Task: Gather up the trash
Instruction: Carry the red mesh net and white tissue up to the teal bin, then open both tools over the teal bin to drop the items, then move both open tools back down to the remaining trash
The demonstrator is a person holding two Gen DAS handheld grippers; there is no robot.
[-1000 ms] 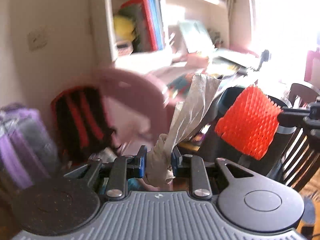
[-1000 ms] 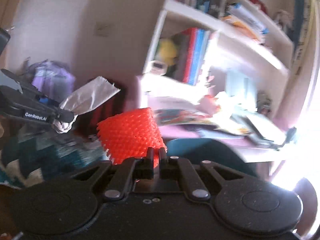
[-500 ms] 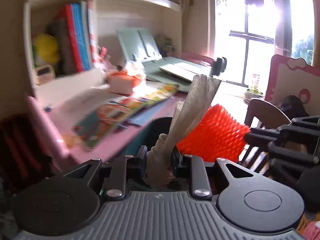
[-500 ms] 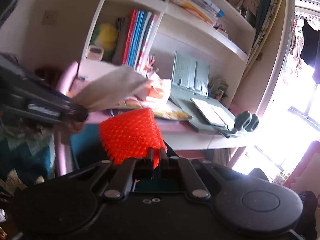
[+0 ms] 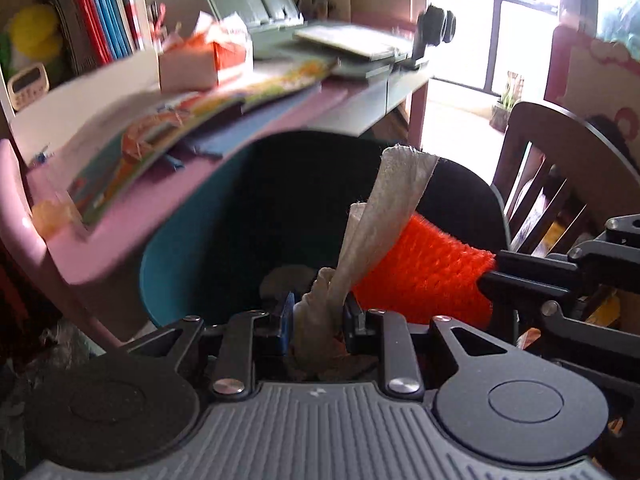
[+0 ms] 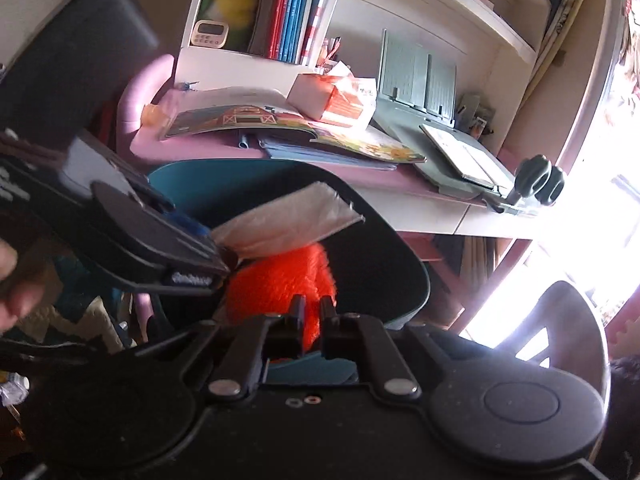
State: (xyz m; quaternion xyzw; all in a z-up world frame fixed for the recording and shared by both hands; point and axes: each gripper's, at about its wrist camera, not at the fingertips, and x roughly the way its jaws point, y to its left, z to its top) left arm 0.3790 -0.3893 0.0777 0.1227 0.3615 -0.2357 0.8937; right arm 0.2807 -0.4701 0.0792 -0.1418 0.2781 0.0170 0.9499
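The left gripper [image 5: 318,316] has its fingers clenched on a twisted, crumpled off-white wrapper [image 5: 376,232], whose long axis rises up and rightward to a flared, frayed end. The right gripper [image 6: 310,312] pinches a bristly orange foam net [image 6: 284,280] pointing forward. Both hang over the dark teal bin [image 5: 176,248] beside the pink desk [image 5: 132,216].

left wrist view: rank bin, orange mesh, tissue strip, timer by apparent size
1. Teal bin, largest.
2. Orange mesh in the right gripper, and white tissue strip in the left gripper: alike, both near the lens, so unranked.
3. Timer, smallest, though farthest.
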